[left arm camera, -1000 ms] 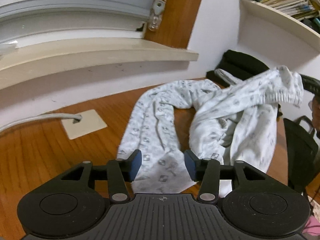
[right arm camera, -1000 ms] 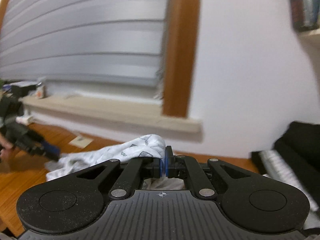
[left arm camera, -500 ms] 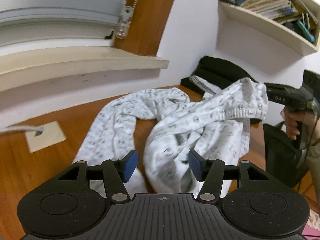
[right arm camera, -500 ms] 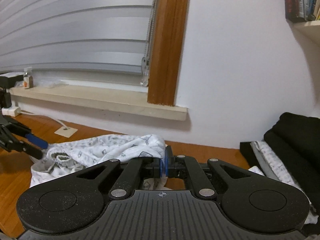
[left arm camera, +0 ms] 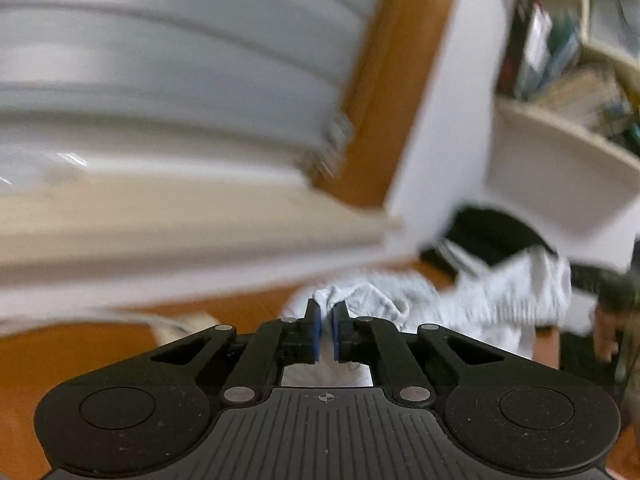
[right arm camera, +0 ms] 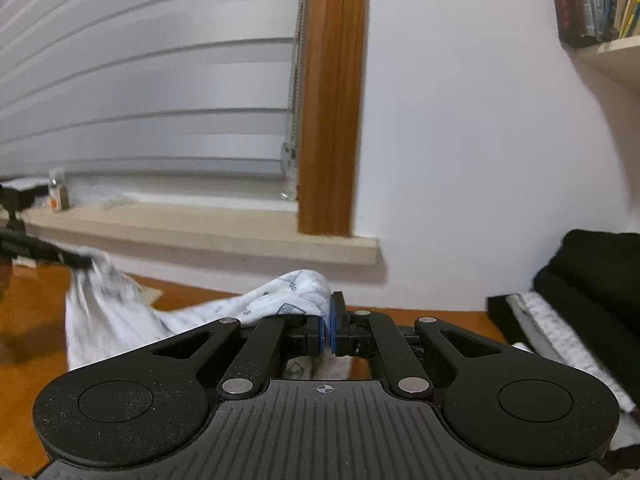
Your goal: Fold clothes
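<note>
White patterned pyjama trousers (left arm camera: 500,304) hang stretched between my two grippers above the wooden floor (left arm camera: 80,356). My left gripper (left arm camera: 326,332) is shut on one end of the trousers; the view is blurred by motion. My right gripper (right arm camera: 328,330) is shut on the other end of the trousers (right arm camera: 288,300). In the right wrist view the left gripper (right arm camera: 78,260) shows at the far left, holding the cloth up. In the left wrist view the right gripper (left arm camera: 600,280) shows at the far right.
A window sill (right arm camera: 200,228) and closed blinds (right arm camera: 140,100) run along the wall. A stack of folded dark and pale clothes (right arm camera: 580,292) lies at the right. Bookshelves (left arm camera: 568,120) hang on the wall. A pale floor plate (left arm camera: 180,324) with a cable lies at the left.
My left gripper has shut on the trousers and lifted that end off the floor. The cloth now hangs between both grippers. My right gripper stays shut on its end.
</note>
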Demonstrator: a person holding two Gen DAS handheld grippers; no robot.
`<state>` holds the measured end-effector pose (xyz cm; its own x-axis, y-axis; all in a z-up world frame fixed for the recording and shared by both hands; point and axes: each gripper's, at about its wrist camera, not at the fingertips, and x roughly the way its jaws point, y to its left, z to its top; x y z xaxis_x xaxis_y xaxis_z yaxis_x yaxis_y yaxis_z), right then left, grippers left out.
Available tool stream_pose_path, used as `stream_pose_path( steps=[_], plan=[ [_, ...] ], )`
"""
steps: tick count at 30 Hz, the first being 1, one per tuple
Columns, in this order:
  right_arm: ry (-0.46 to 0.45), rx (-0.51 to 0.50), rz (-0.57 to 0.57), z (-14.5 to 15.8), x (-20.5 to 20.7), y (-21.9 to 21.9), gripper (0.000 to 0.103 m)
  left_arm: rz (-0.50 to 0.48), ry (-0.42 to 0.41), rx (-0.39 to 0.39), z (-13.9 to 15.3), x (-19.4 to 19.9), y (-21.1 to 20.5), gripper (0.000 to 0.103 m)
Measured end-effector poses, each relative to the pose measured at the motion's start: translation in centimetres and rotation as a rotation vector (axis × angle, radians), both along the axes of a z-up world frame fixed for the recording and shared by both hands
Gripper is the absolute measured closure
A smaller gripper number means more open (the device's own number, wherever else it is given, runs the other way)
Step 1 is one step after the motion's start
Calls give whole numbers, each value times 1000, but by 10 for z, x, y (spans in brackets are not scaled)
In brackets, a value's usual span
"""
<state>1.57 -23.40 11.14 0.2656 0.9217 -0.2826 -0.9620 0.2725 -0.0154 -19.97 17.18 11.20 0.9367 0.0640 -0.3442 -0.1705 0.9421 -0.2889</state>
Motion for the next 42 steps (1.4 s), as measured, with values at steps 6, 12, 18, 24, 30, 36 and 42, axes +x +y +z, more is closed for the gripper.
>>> stream_pose_path(
  steps=[6,12,18,24,30,36,42],
  plan=[
    [3,4,99,6,-28,28,99,122,-1,-5,7,-49,45,97],
    [-19,-61,182,-4,-58,56,99,121,130,-36,-23,-69,70,88],
    [30,-192,175,-49,-57,72,98,112,198,-49,-46,-78,76,65],
    [156,-222,146,-89,-40,71,93,83,166,-66,-46,-77,82,57],
    [235,-191,137,-99,-31,72,88,21,178,-74,-56,-43,80,50],
    [255,-165,126,-109,-28,72,80,-31,212,-85,-70,-2,76,50],
    [345,-137,135,-115,-17,67,78,-49,254,-55,-74,18,69,52]
  ],
)
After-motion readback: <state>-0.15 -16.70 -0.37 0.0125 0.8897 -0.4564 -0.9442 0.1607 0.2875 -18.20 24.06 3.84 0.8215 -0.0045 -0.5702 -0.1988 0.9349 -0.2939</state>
